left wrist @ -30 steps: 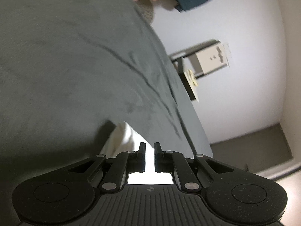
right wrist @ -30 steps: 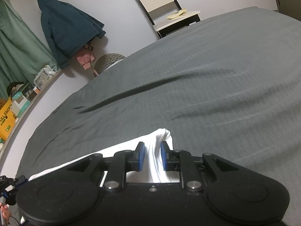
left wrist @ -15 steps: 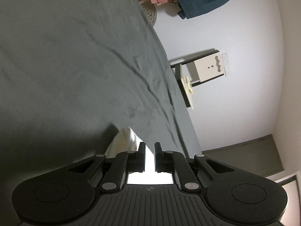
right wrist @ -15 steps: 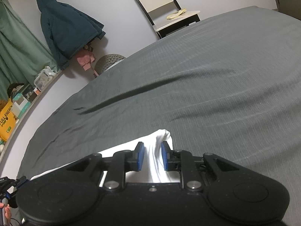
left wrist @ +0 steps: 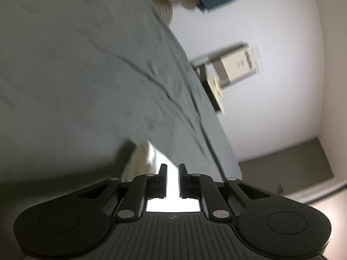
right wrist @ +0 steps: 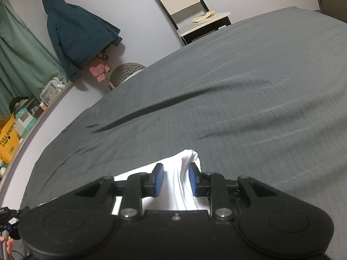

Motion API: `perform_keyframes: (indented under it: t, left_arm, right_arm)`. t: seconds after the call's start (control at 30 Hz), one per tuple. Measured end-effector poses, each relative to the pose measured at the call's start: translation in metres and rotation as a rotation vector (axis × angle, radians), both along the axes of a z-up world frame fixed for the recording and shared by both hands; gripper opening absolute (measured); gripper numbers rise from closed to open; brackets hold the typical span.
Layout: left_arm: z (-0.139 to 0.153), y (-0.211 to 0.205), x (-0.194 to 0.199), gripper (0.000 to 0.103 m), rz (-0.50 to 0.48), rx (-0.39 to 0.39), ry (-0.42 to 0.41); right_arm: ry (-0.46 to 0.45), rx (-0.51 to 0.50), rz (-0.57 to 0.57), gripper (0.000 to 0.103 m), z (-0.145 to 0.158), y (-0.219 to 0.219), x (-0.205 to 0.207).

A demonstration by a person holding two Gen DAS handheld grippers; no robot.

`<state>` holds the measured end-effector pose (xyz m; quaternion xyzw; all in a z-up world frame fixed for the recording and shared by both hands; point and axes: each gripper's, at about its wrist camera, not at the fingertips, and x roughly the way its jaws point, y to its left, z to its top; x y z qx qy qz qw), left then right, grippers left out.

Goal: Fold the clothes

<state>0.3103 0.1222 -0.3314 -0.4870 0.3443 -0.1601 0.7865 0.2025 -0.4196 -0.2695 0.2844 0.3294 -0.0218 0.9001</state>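
Observation:
A white garment (right wrist: 182,182) lies on the grey bed cover (right wrist: 238,99). In the right wrist view my right gripper (right wrist: 176,176) has its blue pads on either side of a bunched corner of the garment, with a gap wider than before; the cloth runs between them. In the left wrist view my left gripper (left wrist: 172,173) is shut on another edge of the white garment (left wrist: 151,158), which shows bright between the black fingers. That view is tilted and blurred. The rest of the garment is hidden under the grippers.
A chair (right wrist: 195,15) with a yellow cloth on its seat stands by the wall beyond the bed. A dark blue jacket (right wrist: 76,34) hangs on the wall. A shelf with boxes (right wrist: 19,125) and a green curtain (right wrist: 19,69) are at left.
The right gripper's pads have spread wider apart around the cloth. The left gripper has swung, its view turning and blurring, still holding the garment edge.

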Motion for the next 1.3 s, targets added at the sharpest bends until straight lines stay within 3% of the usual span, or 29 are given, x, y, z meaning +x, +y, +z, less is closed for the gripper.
perform_keyframes:
  t: [0.03,0.07,0.1,0.17,0.33,0.43,0.53,0.67,0.73,0.83,1.07,1.17,1.3]
  left_arm:
    - [0.001,0.001,0.000,0.017,0.002,0.004,-0.006]
    - [0.002,0.002,-0.001,0.054,0.003,0.007,-0.011]
    - [0.002,0.003,-0.001,0.103,0.012,0.009,-0.021]
    - [0.000,0.004,0.003,0.103,0.016,-0.006,-0.057]
    - [-0.010,0.006,0.014,0.103,0.018,-0.087,-0.164]
    - [-0.007,0.011,0.030,0.103,0.011,-0.100,-0.146]
    - [0.000,0.019,0.040,0.103,-0.019,-0.107,-0.115]
    - [0.010,0.035,0.051,0.103,-0.058,-0.098,-0.085]
    - [0.020,0.047,0.055,0.103,-0.061,-0.033,-0.100]
    - [0.031,0.068,0.060,0.103,-0.015,0.054,-0.159]
    - [0.028,0.094,0.073,0.103,0.035,0.015,-0.145]
    - [0.027,0.094,0.072,0.103,0.017,0.002,-0.146]
    - [0.026,0.089,0.064,0.103,-0.024,0.016,-0.154]
  right_arm:
    - [-0.002,-0.003,-0.001,0.030,0.001,0.000,-0.001]
    - [-0.005,-0.010,-0.003,0.032,0.003,0.000,-0.002]
    - [-0.007,-0.019,-0.005,0.036,0.005,0.001,-0.004]
    - [-0.012,-0.062,-0.008,0.044,0.010,0.004,-0.009]
    - [-0.052,-0.315,0.020,0.044,0.037,0.035,-0.027]
    - [-0.089,-0.458,0.099,0.044,0.062,0.081,-0.031]
    - [-0.130,-0.447,0.269,0.044,0.085,0.144,-0.023]
    - [-0.122,-0.276,0.509,0.043,0.094,0.239,0.012]
    - [-0.105,-0.251,0.584,0.037,0.093,0.284,0.034]
    - [-0.075,-0.310,0.645,0.032,0.084,0.343,0.065]
    - [0.031,-0.646,0.707,0.024,0.042,0.450,0.102]
    - [0.037,-0.780,0.757,0.024,0.031,0.468,0.108]
    - [0.059,-0.899,0.797,0.015,0.018,0.477,0.113]
